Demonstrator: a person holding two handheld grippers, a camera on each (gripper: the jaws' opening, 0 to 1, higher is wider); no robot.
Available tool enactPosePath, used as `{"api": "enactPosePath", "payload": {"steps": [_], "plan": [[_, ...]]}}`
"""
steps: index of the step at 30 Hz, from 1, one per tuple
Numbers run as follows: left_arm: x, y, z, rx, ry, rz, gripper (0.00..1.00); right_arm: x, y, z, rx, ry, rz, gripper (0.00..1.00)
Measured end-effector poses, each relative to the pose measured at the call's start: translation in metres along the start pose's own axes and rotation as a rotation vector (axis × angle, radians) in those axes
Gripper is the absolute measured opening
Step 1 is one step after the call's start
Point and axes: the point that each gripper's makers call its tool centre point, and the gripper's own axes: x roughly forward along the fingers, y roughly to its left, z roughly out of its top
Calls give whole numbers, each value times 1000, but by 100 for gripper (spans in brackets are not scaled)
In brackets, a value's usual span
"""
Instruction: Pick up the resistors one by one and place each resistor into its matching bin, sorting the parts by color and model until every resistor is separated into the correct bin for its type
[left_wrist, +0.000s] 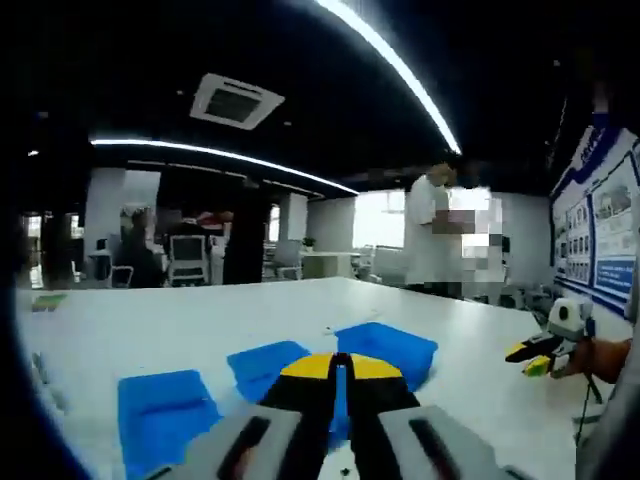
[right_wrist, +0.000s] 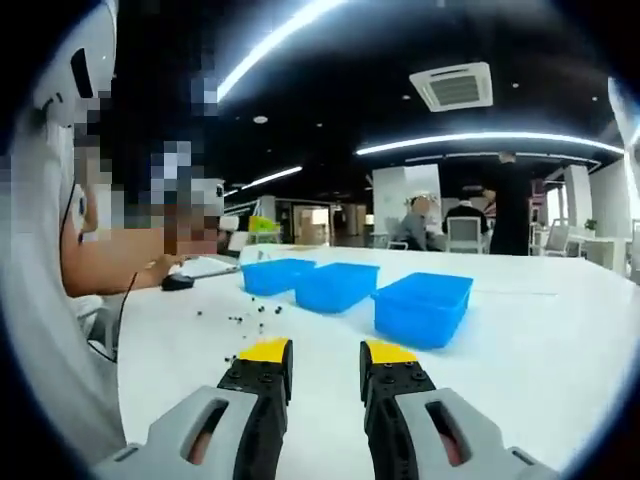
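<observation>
Tiny dark resistors (right_wrist: 240, 322) are lying scattered on the white table (right_wrist: 560, 330), just left of three blue plastic bins (right_wrist: 423, 307). Right gripper (right_wrist: 326, 362) is hovering parted and empty; left gripper (left_wrist: 341, 368) is sitting closed, empty. Parts are looking light, skittish, with bendable leads; pinching mid-body seems safest.

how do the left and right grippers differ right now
The left gripper has its jaws closed, yellow tips touching; the right gripper has them apart, white table showing between. The left points over the blue bins; the right sits short of them. Both have yellow tips on black jaws and hold nothing.
</observation>
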Motion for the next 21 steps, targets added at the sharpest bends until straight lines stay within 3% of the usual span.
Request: {"api": "enactPosePath", "payload": {"steps": [4, 8, 14, 16, 18, 21], "plan": [[-22, 52, 2, 7, -2, 185, 7, 2, 3, -2, 7, 8, 11, 29], [-31, 77, -3, -19, 3, 256, 7, 2, 6, -3, -3, 16, 22, 29], [-26, 94, -21, -29, 19, 322, 7, 1, 6, -2, 3, 13, 15, 29], [-22, 100, -35, -80, 51, 344, 17, 1, 7, -2, 2, 14, 16, 29], [-20, 102, -41, -70, 65, 349, 30, 1, 8, -3, 1, 17, 17, 29], [-19, 99, -44, -45, 60, 344, 20, -1, 8, -4, -1, 21, 16, 29]]}}
